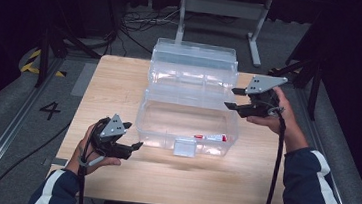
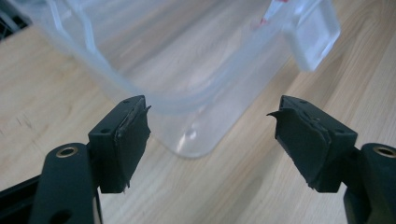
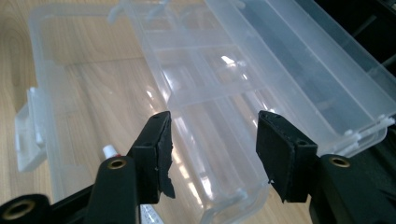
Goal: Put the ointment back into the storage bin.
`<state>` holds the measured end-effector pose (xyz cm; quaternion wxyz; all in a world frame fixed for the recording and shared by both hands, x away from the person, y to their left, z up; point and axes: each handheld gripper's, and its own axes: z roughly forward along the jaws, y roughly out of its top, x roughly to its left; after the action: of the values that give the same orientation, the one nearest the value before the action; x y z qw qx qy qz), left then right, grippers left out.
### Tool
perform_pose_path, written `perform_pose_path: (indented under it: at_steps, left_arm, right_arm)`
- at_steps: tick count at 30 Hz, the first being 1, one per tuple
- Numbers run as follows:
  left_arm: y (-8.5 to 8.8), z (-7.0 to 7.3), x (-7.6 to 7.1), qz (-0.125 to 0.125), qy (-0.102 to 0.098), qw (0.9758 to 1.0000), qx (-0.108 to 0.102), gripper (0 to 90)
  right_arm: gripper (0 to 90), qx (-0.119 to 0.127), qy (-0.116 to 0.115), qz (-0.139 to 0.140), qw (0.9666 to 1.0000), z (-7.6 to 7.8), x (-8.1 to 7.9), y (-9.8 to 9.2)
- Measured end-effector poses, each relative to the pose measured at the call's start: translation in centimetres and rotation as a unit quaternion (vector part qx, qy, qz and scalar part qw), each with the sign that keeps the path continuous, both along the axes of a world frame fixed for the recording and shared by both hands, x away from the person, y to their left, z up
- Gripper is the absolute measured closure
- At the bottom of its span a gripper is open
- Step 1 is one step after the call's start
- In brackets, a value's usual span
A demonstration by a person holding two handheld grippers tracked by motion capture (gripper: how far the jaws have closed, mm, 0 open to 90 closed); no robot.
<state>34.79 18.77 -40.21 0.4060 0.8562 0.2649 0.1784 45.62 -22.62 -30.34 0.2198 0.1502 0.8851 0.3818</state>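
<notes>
Risk-wise, both hand-held grippers, left [image 1: 133,138] and right [image 1: 234,98], gape wide and empty beside the clear plastic hinged storage box [image 1: 187,120] open mid-bench [image 1: 120,83], so a one-sided nudge could skid it, rolling what's probably a small red-and-white tube [image 1: 211,136] inside.

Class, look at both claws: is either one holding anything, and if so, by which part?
Nothing is held. The left claw is open near a corner of the clear plastic box; the right claw is open by its right side.
</notes>
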Motion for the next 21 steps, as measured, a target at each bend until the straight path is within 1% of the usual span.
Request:
perform_pose_path:
  at_steps: [1,2,3,6,7,8,10,11,12,13,15,19,20,21]
  left_arm:
    - [-0.4,0.4,0.1,-0.007,-0.007,1.0,0.001,28.8]
    - [-0.6,0.6,0.1,-0.009,-0.01,0.9999,0.002,29.2]
    - [-0.9,0.8,0.2,-0.015,-0.009,0.9999,0.0,29.2]
    - [-1.6,1.1,0.5,-0.028,-0.008,0.9995,0.008,29.3]
    - [-2.0,1.2,0.6,-0.033,-0.007,0.9994,0.009,29.3]
    - [-2.0,1.2,0.6,-0.033,-0.007,0.9994,0.009,29.3]
    - [-2.5,1.1,0.8,-0.042,-0.007,0.9989,0.021,29.7]
    - [-2.5,1.1,0.8,-0.042,-0.007,0.9989,0.021,30.0]
    - [-2.7,1.1,0.9,-0.042,-0.009,0.9988,0.024,30.1]
    - [-2.8,1.1,0.9,-0.045,-0.007,0.9986,0.026,30.1]
    - [-3.1,1.0,1.1,-0.047,-0.005,0.9986,0.026,30.2]
    - [-3.6,0.9,1.5,-0.054,0.001,0.9982,0.027,30.3]
    - [-3.7,0.8,1.6,-0.056,0.003,0.998,0.03,30.4]
    - [-3.9,0.8,1.7,-0.059,0.005,0.9976,0.035,30.9]
  right_arm:
    - [45.3,0.002,0.0,0.004,1.0,0.3,0.2,0.2]
    - [45.2,-0.002,-0.005,0.009,0.9999,0.7,0.4,0.5]
    - [45.2,-0.005,-0.007,0.008,0.9999,0.9,0.6,0.7]
    - [45.1,-0.016,-0.008,0.005,0.9998,1.2,1.4,1.6]
    - [45.0,-0.021,-0.01,0.004,0.9997,1.2,1.5,1.8]
    - [45.0,-0.021,-0.01,0.004,0.9997,1.2,1.5,1.8]
    - [45.0,-0.036,-0.014,0.001,0.9993,1.3,2.2,2.7]
    - [45.0,-0.04,-0.013,0.0,0.9991,1.3,2.5,2.8]
    - [45.0,-0.041,-0.012,-0.005,0.9991,1.3,2.7,3.0]
    - [45.0,-0.041,-0.012,-0.005,0.9991,1.3,2.7,3.0]
    - [45.0,-0.048,-0.014,-0.008,0.9987,1.4,3.2,3.3]
    - [44.9,-0.052,-0.006,-0.01,0.9986,1.4,3.9,3.5]
    - [44.9,-0.057,-0.008,-0.013,0.9982,1.3,4.1,3.6]
    - [44.9,-0.064,-0.002,-0.017,0.9978,1.2,4.4,3.7]
